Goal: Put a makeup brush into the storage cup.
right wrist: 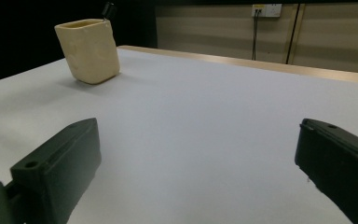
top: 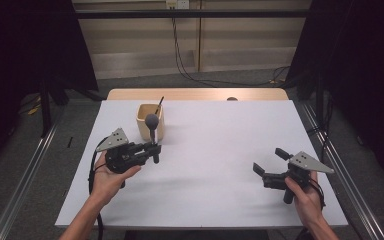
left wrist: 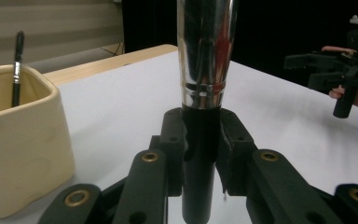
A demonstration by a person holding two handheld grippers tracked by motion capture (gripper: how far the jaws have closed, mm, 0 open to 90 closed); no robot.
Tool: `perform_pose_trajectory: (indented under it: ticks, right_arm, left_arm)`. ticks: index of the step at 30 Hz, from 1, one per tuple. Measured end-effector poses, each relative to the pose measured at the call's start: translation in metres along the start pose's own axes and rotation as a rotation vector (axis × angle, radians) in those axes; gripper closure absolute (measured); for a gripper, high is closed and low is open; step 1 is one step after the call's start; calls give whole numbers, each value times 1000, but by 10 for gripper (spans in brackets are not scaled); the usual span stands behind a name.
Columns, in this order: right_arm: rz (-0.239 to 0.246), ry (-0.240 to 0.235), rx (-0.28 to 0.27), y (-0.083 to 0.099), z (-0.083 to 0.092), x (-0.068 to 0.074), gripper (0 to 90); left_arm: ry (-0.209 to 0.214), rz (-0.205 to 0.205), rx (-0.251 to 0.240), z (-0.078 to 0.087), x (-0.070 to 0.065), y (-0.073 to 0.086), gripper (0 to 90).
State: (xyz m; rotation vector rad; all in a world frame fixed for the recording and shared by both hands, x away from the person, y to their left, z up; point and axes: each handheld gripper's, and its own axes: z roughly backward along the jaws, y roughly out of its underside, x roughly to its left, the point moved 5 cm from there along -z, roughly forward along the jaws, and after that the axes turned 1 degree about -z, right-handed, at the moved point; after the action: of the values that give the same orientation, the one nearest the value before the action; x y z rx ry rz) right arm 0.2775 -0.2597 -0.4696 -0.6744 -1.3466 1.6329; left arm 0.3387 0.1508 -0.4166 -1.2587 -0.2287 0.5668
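A: Left gripper (top: 154,150) is clenched on the black handle of a makeup brush (top: 153,131). In the left gripper view the pads squeeze the handle from both sides, with the chrome ferrule (left wrist: 205,51) rising straight above them.

B: Brush axis?

A: Upright, bristle head on top, handle end pointing down at the white table (top: 215,150). From the high view the head shows in front of the cream cup (top: 151,121).

B: And the cup relative to the grip?

A: Just beyond the left gripper, near the table's far edge, slightly to its left in that gripper's own view (left wrist: 21,140). A thin dark brush (top: 158,105) already leans inside it. I'd judge the held brush is meant for the cup too; it would need lifting over the rim, then lowering handle first.

B: Right side?

A: Right gripper (top: 269,161) hangs with jaws spread wide, nothing between them, well apart from the cup. The left hand (top: 111,172) is far nearer.
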Motion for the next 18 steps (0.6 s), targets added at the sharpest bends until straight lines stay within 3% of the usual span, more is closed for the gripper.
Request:
perform_pose_trajectory:
  ticks: [10,18]
  right_arm:
    - [-23,10,-25,4,9,-4,0]
    - [-9,22,-30,3,10,-5,0]
  left_arm:
    - [-35,29,-35,7,14,-9,747]
    - [-59,38,-61,12,25,-20,746]
